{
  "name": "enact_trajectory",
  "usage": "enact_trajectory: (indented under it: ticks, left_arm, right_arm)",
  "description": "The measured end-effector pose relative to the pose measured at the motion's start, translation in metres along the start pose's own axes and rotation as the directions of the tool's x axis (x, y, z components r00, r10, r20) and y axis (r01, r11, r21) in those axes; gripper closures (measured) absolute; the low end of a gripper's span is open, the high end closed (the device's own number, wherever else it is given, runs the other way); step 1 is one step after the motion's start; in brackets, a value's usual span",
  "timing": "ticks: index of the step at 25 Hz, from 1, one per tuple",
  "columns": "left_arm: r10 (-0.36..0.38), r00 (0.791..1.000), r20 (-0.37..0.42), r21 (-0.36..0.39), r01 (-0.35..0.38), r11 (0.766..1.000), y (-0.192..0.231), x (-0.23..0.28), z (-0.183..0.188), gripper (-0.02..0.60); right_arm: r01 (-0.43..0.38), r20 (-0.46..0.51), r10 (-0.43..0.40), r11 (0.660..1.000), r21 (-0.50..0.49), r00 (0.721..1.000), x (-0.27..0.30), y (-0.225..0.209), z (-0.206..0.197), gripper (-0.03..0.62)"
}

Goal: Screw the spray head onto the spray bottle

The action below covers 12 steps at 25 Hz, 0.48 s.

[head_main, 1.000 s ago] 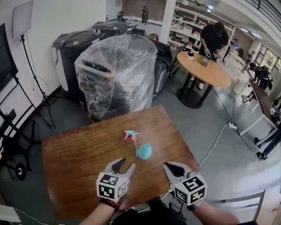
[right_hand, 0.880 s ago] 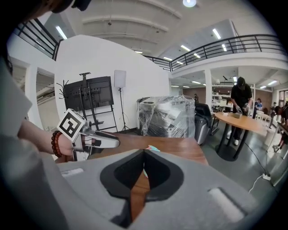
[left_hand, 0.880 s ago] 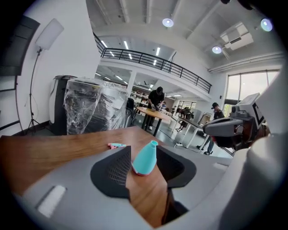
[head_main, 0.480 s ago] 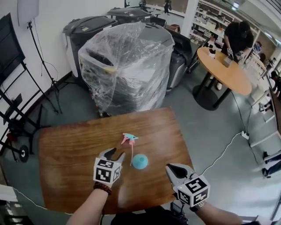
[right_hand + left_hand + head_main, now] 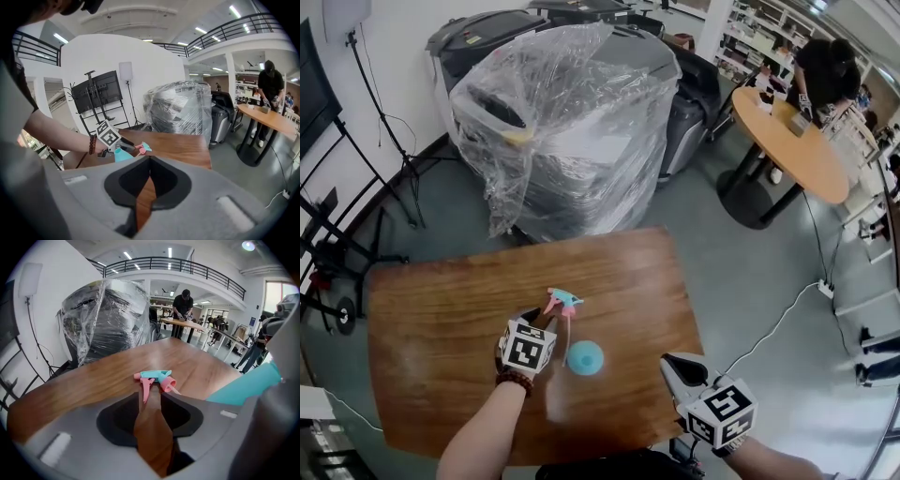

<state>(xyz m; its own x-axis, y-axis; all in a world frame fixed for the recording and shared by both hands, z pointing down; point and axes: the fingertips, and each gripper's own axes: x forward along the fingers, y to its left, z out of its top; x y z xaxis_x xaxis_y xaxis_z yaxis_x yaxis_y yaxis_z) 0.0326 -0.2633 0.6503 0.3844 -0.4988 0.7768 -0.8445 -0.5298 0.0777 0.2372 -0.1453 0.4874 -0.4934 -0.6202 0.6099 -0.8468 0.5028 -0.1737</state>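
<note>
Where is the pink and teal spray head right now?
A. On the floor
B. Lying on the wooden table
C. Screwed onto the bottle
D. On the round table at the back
B: the spray head lies on the wooden table, apart from the bottle that stands next to it.

Spray head (image 5: 562,301) lies mid-table (image 5: 431,309), spray bottle (image 5: 584,357) just nearer-right, left gripper (image 5: 536,317) just beside both, right gripper (image 5: 679,367) at near-right corner, well apart.
</note>
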Motion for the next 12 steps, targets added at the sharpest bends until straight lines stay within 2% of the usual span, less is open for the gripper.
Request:
enact_trajectory:
  ticks: [6, 9, 12]
  left_arm:
    - [0.028, 0.999, -0.032, 0.039, -0.026, 0.999, 0.009, 0.014, -0.007, 0.472]
    - [0.028, 0.999, -0.035, 0.055, -0.026, 0.998, 0.009, 0.016, -0.006, 0.531]
    - [0.026, 0.999, -0.028, 0.076, -0.023, 0.997, 0.008, 0.014, -0.002, 0.534]
  right_arm:
    - [0.012, -0.017, -0.011, 1.000, 0.020, 1.000, -0.001, -0.007, -0.011, 0.603]
    - [0.015, -0.018, -0.014, 1.000, 0.021, 1.000, -0.002, -0.006, -0.011, 0.603]
    - [0.016, -0.012, -0.015, 1.000, 0.020, 1.000, -0.002, -0.004, -0.008, 0.603]
